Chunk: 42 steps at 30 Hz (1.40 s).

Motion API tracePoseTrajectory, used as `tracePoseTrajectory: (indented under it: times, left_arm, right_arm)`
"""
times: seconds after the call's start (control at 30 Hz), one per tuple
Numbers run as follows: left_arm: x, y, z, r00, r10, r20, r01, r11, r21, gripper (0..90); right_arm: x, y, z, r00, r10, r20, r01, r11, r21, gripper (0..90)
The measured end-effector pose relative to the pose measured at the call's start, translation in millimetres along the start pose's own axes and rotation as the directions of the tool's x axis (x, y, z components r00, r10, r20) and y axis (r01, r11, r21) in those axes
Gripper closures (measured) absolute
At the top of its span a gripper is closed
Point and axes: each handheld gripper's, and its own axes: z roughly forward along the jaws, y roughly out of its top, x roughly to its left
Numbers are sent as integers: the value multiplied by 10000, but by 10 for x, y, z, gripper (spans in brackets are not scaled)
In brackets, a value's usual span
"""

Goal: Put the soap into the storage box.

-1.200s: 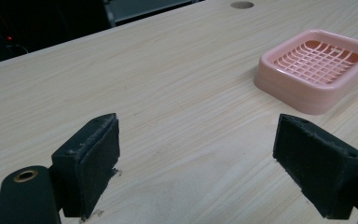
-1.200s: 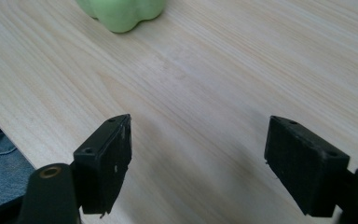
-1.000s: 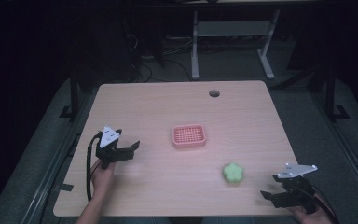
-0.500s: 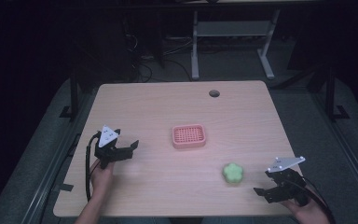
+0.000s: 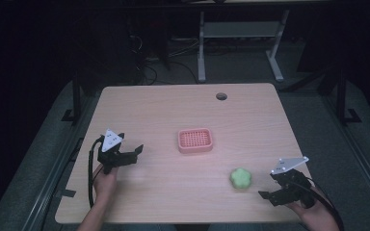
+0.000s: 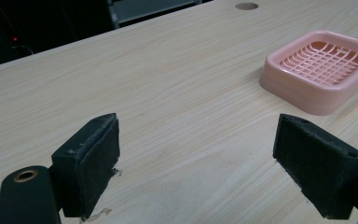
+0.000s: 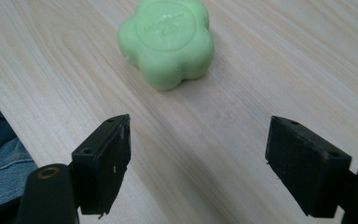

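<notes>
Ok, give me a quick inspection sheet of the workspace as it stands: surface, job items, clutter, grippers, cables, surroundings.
Surface: light wooden table, round hole near the far edge.
Job's things: pink soap dish mid-table, nothing in it; green flower-shaped soap on the wood, nearer the right side.
Clutter: nothing seen.
Grippers: left gripper open, holding nothing; right gripper open, just short of the soap, not touching.
Cables: one trails from each gripper; more lie on the floor beyond.
Surroundings: dark room, metal stand legs behind the table.

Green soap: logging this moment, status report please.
Both grippers open, empty. Right gripper beside green soap, not touching. Pink dish mid-table, empty. Path clear.
</notes>
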Motion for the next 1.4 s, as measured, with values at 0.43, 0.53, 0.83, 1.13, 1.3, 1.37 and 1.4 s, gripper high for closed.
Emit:
tracePoseTrajectory:
  times: [0.43, 0.53, 0.83, 1.13, 1.3, 1.37, 1.4]
  left_arm:
    - [4, -7, 6, 9999, -90, 46, 89, 10000, 21, 143]
    - [5, -10, 6, 9999, -142, 65, 141, 9999, 61, 143]
    - [23, -13, 0, 9998, -170, -58, 170, 9999, -22, 143]
    - [14, -7, 0, 9999, -112, -22, 112, 9999, 13, 143]
    - [19, -6, -5, 10000, -81, -29, 81, 10000, -1, 143]
    - [22, -6, -5, 10000, -96, -16, 96, 10000, -4, 143]
    - [24, -5, -5, 10000, -85, -33, 85, 10000, -19, 143]
  right_arm:
    - [58, 227, 21, 9986, -460, -269, 465, 9988, 177, 219]
    - [69, 274, 33, 9979, -588, -281, 594, 9980, 215, 219]
    - [106, 437, 140, 9951, -873, -454, 900, 9939, 630, 218]
    - [164, 568, 239, 9918, -1191, -465, 1233, 9873, 1001, 210]
    - [182, 609, 301, 9912, -1232, -483, 1284, 9840, 1233, 202]
    - [185, 625, 323, 9908, -1229, -568, 1293, 9833, 1283, 201]
    - [188, 632, 333, 9905, -1255, -555, 1319, 9824, 1320, 200]
